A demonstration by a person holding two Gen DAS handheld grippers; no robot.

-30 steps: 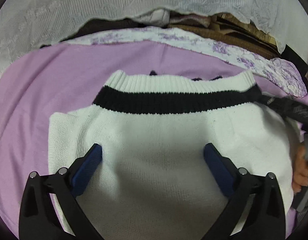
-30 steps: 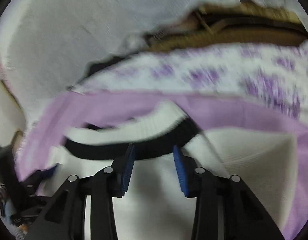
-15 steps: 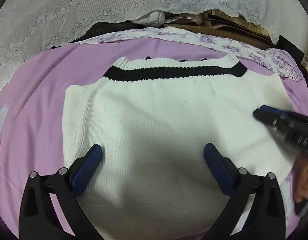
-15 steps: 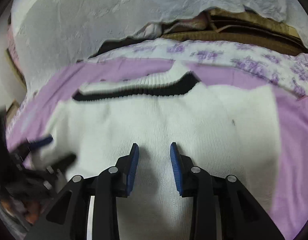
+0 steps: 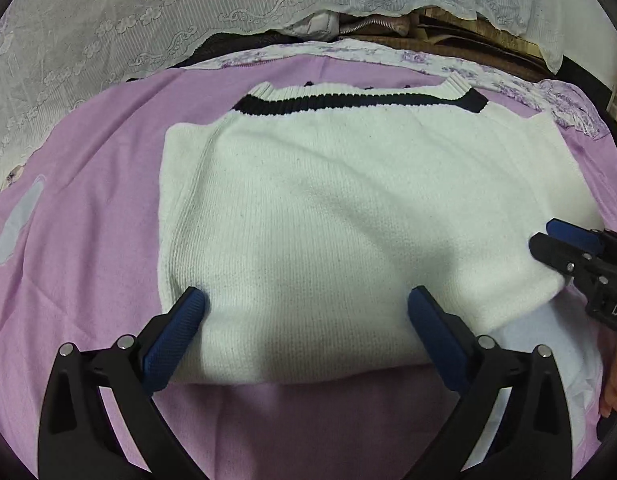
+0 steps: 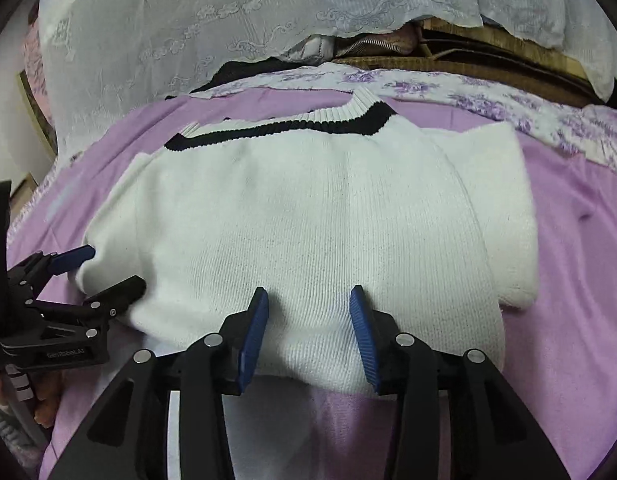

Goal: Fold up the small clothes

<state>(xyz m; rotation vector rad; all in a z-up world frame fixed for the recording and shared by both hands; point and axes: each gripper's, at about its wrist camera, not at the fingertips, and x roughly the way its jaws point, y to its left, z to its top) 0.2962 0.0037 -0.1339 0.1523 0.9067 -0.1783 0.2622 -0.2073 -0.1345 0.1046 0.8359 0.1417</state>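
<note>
My left claw (image 5: pixel 306 306) is spread and my right claw (image 6: pixel 308 306), jaws just widening, grips nothing above the half-folded sweater (image 5: pixel 340 216); next, pinch its near hem.

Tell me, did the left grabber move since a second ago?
Yes. The left gripper has backed away from the lace cloth: the sweater looks farther off, and its near folded edge now shows.

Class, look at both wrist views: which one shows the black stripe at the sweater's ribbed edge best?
The left wrist view: the black stripe runs nearly straight and unbroken across the white sweater. In the right wrist view the stripe is also whole, but seen at a slant and kinked upward at its right end.
</note>
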